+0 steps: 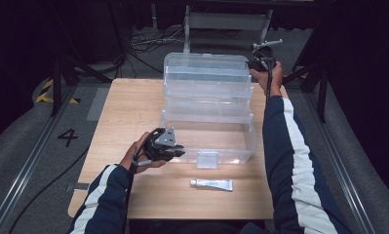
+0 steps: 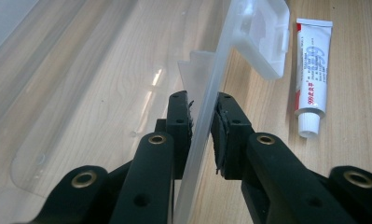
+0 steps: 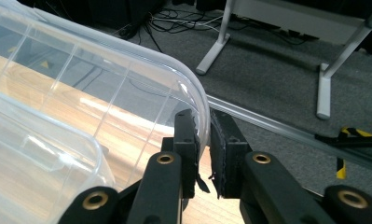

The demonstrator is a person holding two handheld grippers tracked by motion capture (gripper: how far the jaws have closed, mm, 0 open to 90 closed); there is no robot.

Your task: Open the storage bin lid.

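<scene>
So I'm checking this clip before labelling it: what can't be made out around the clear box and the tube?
- Tube: small print too small to read in the left gripper view; a blur in the high view.
- Left gripper: the box wall sits between the pads; contact on the right pad is unclear.
- Right gripper: the lid rim distorts the gap.
- Box's far back: hidden behind the raised lid, high view.

Print on tube (image 1: 211, 184) too small
</scene>
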